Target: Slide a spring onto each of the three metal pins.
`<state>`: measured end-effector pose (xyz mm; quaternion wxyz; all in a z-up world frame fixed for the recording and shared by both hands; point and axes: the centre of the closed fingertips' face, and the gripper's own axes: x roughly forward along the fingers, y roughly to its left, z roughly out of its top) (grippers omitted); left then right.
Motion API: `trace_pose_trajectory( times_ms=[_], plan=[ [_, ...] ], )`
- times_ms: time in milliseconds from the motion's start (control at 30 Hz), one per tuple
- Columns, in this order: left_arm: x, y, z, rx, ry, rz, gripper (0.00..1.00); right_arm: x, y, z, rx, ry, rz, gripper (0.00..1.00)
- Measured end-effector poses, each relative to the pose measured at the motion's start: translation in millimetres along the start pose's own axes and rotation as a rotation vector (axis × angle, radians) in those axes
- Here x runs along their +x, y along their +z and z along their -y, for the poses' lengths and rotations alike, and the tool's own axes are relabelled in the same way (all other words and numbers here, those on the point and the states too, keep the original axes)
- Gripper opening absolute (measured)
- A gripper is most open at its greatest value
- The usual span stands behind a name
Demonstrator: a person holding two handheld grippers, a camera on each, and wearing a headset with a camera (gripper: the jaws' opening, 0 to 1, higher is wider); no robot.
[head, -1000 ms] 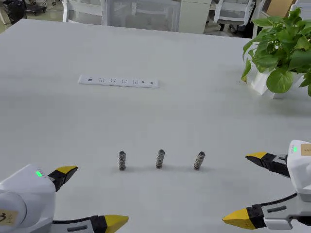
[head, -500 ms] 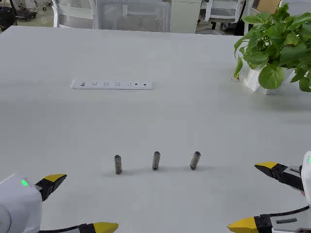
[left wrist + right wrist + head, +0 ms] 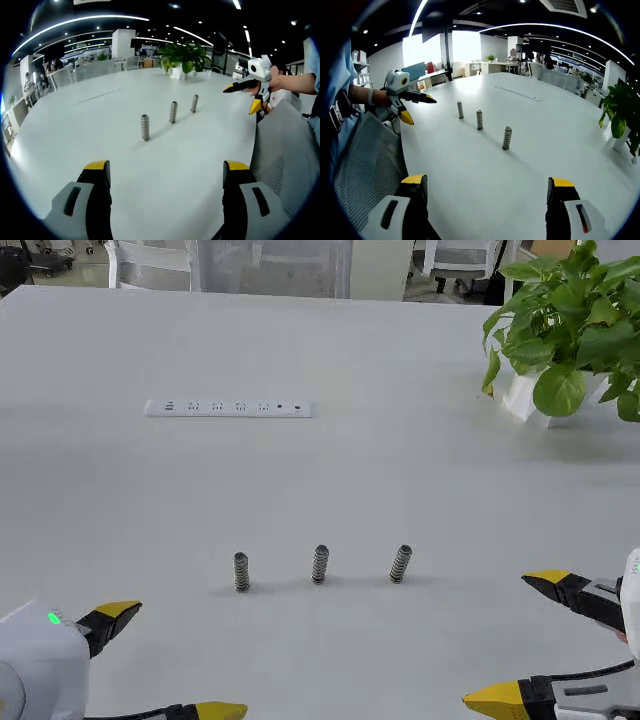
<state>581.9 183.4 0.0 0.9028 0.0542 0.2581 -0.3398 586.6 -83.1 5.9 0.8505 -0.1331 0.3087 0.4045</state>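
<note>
Pale grey tabletop (image 3: 400,470) is seen stretching across an open office, with a white power strip (image 3: 228,408) laid flat toward the far side and a potted plant (image 3: 565,320) set at the far right corner. Three springs are stood upright in a row on the near part of the table, well apart from one another — the left spring (image 3: 241,571), the middle spring (image 3: 320,564) and the right spring (image 3: 400,563). Whatever runs inside the coils cannot be made out. The left gripper (image 3: 170,660) is held low at the near left, its yellow-tipped jaws spread wide with nothing between them. The right gripper (image 3: 518,640) is held at the near right, likewise spread wide and empty — no spring is touched by either. From each gripper view the row of springs is seen ahead of the parted jaws, with the other gripper off to one side.
</note>
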Motion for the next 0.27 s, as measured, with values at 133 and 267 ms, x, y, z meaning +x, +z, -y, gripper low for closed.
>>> trace_pose_trajectory(
  times_ms=[133,267],
  plan=[
    [0.9,-0.5,1.2,-0.005,-0.002,0.000,0.91,1.2,-2.2,-1.9,0.004,0.001,-0.003,0.99],
    [1.1,-1.0,2.0,-0.008,-0.005,0.000,0.91,2.2,-3.4,-2.4,0.004,0.004,-0.006,0.99]
  ],
)
